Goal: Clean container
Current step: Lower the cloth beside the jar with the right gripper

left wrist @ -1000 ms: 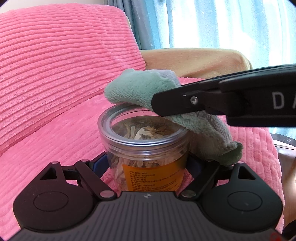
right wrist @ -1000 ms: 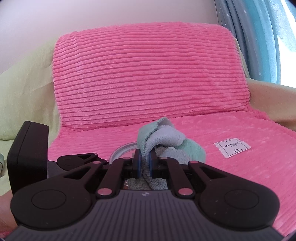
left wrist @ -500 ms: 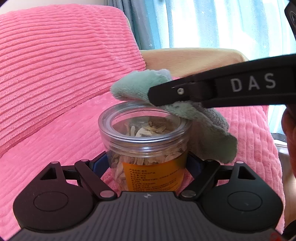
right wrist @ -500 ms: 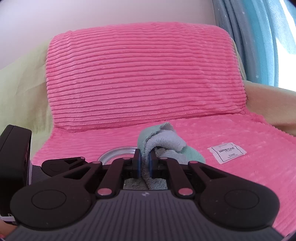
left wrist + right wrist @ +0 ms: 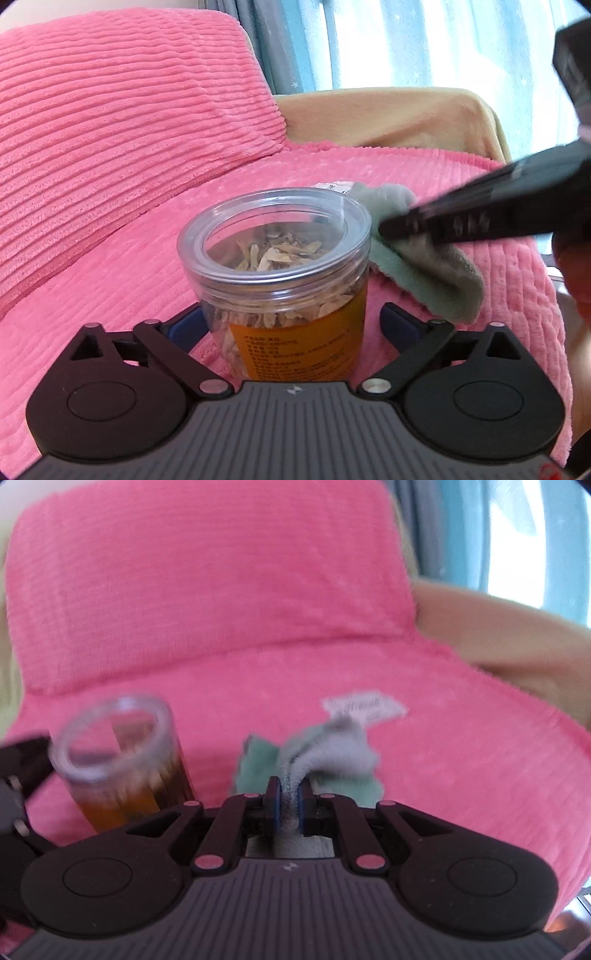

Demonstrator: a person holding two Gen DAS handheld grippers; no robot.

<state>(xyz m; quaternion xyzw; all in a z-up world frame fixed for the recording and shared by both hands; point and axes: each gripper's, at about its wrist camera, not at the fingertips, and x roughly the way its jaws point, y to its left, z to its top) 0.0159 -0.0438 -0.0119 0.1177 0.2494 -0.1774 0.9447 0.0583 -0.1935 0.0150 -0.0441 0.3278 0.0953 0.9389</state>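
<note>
Left wrist view: your left gripper [image 5: 291, 325] clamps the clear plastic jar with orange label [image 5: 277, 266] between its fingers.
Your right gripper [image 5: 287, 808] pinches the green-grey fleece cloth [image 5: 325, 760] just beside the jar.

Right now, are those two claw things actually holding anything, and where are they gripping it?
Yes. The left gripper clamps the jar by its lower labelled body. The right gripper pinches a bunched fold of the cloth.

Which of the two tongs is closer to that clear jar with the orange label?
The left. The left tongs straddle the jar, one finger on each side of it. The right tongs are off to the jar's right, clamped on the green cloth that hangs beside its lid.
</note>
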